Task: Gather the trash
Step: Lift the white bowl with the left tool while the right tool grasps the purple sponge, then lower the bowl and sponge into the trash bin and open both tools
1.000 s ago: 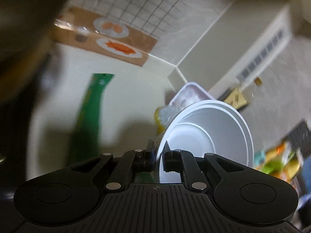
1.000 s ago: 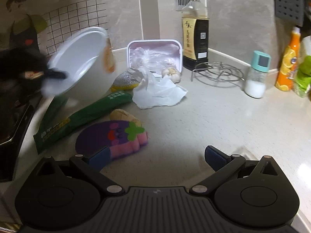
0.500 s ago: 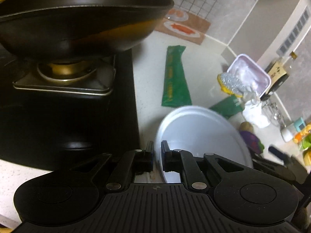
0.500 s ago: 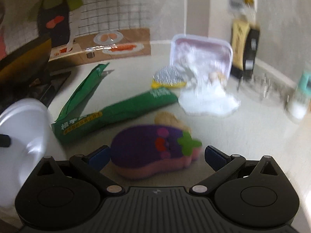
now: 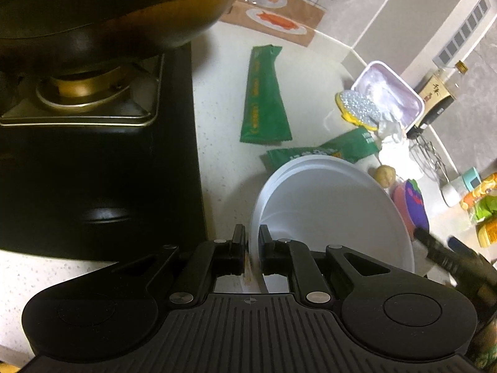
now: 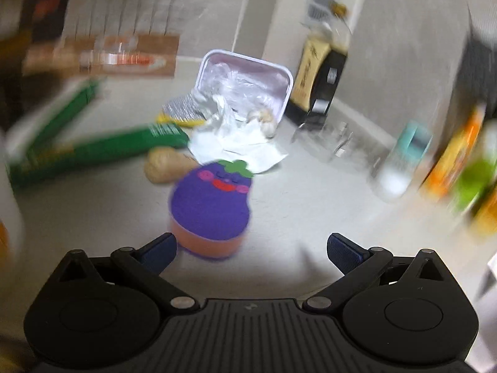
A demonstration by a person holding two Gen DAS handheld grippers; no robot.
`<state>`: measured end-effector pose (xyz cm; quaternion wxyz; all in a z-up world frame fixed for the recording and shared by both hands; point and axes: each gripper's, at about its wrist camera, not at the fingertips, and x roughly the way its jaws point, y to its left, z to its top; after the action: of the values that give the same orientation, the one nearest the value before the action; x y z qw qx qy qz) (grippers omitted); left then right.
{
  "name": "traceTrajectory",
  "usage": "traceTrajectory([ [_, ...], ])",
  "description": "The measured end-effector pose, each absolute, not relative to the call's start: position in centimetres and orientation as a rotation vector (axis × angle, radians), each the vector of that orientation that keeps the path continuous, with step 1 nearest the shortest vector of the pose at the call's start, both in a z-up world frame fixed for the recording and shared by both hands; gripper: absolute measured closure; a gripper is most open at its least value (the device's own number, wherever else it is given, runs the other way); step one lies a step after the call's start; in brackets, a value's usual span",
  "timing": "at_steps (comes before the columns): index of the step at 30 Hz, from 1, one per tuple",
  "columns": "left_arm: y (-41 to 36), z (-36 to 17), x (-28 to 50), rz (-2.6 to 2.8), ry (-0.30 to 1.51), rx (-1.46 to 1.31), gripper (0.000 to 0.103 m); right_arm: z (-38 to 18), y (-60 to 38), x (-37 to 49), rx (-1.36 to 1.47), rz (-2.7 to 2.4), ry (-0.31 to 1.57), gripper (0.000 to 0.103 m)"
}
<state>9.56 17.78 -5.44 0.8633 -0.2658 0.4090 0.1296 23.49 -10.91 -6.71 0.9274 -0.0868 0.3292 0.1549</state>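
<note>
My left gripper (image 5: 250, 239) is shut on the rim of a white disposable bowl (image 5: 335, 205), held low over the counter beside the stove. Two green wrappers lie beyond it, one long and flat (image 5: 264, 99), one crumpled (image 5: 335, 150). In the blurred right wrist view my right gripper (image 6: 251, 247) stands open, with nothing between its fingers, just short of a purple eggplant-shaped sponge (image 6: 211, 205). Behind the sponge lie a brown lump (image 6: 164, 164), a crumpled white tissue (image 6: 236, 140), the green wrapper (image 6: 102, 152) and a pale plastic tray (image 6: 248, 74) holding clear film.
A dark wok (image 5: 108, 9) sits on the black stove (image 5: 102, 171) at the left. A sauce bottle (image 6: 320, 77), a wire trivet (image 6: 329, 140), a salt shaker (image 6: 400, 161) and orange and green packets (image 6: 466, 168) stand along the right wall. A silver scourer (image 5: 357, 107) lies by the tray.
My left gripper carried the bowl from up near the wall down to the counter beside the stove. The right gripper swung toward the eggplant sponge, which now sits centred before its open fingers.
</note>
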Motion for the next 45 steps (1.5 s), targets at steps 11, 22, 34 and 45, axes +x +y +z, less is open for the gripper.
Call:
traceTrajectory([
  [11, 17.8, -6.0, 9.7, 0.249, 0.887, -0.57, 0.092, -9.5, -6.8, 28.3, -0.169, 0.286, 0.735, 0.029],
  [22, 16.1, -3.5, 9.3, 0.153, 0.797, -0.52, 0.092, -2.3, -13.7, 21.1, 0.065, 0.452, 0.662, 0.036],
  [34, 2.4, -5.9, 11.9, -0.121, 0.961, -0.285, 0.091, -9.8, -27.5, 8.3, 0.56, 0.322, 0.924, 0.036],
  [45, -10.2, -29.3, 16.9, -0.12, 1.451, -0.185, 0.091, -14.8, -36.6, -1.6, 0.401, -0.125, 0.991, 0.036],
])
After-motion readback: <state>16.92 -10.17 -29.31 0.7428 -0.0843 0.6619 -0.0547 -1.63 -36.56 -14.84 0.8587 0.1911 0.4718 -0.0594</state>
